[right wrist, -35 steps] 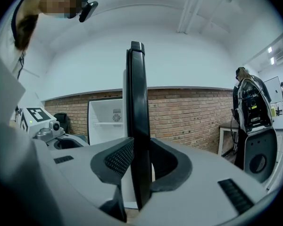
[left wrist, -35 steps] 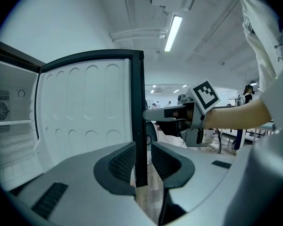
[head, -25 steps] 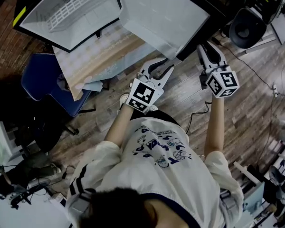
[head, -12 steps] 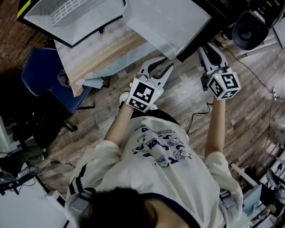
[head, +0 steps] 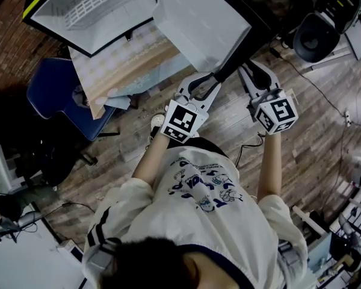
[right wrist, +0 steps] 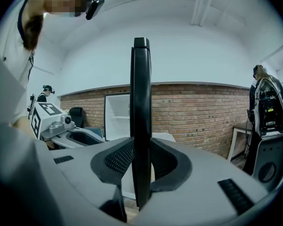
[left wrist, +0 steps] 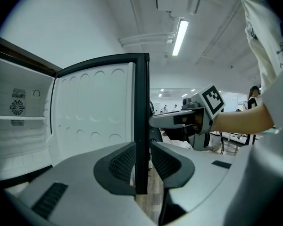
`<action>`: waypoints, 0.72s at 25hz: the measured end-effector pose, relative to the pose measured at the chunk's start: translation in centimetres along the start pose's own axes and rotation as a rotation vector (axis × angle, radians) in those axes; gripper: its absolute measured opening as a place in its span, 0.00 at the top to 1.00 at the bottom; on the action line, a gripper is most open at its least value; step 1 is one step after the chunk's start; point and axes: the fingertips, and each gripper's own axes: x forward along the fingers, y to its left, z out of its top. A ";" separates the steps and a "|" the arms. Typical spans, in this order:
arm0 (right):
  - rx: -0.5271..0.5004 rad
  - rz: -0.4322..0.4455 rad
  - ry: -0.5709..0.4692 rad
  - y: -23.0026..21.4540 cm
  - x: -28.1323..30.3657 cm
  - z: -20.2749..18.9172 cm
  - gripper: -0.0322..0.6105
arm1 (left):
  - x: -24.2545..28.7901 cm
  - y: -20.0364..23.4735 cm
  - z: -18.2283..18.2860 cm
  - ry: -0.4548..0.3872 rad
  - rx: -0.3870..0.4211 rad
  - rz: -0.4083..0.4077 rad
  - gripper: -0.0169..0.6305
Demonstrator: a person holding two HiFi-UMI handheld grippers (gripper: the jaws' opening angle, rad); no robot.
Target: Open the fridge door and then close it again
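Left tool (head: 204, 84) is pinched tight on the black edge of the fridge door (head: 198, 23), which stands wide open. Right tool (head: 248, 74) squeezes that same edge, probably so both hands can swing the door steadily.

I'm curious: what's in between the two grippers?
The fridge door's black edge stands between the left gripper and right gripper, as the left gripper view shows.

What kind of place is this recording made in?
Probably a lab or workshop rather than a home kitchen. There is a bare brick wall, a wood-plank floor and a blue office chair right beside the fridge, whose fridge door stands open. Other people stand in the background.
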 end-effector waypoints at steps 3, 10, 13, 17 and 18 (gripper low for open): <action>-0.002 0.043 0.005 1.6 -0.2 0.0 0.78 | -0.4 -0.5 0.2 -0.006 0.005 -0.005 0.80; -0.025 0.198 0.014 5.9 0.2 -0.1 0.81 | -2.0 -0.7 0.1 -0.004 0.005 0.021 0.80; -0.049 0.268 0.023 7.8 0.3 -0.1 0.83 | -2.8 -0.5 -0.3 0.004 -0.001 0.047 0.80; -0.078 0.351 0.035 10.4 0.7 0.0 0.83 | -4.4 0.1 -0.4 0.003 -0.009 0.093 0.80; -0.081 0.369 0.036 11.1 0.8 0.0 0.83 | -5.0 0.2 -0.5 0.003 -0.012 0.106 0.80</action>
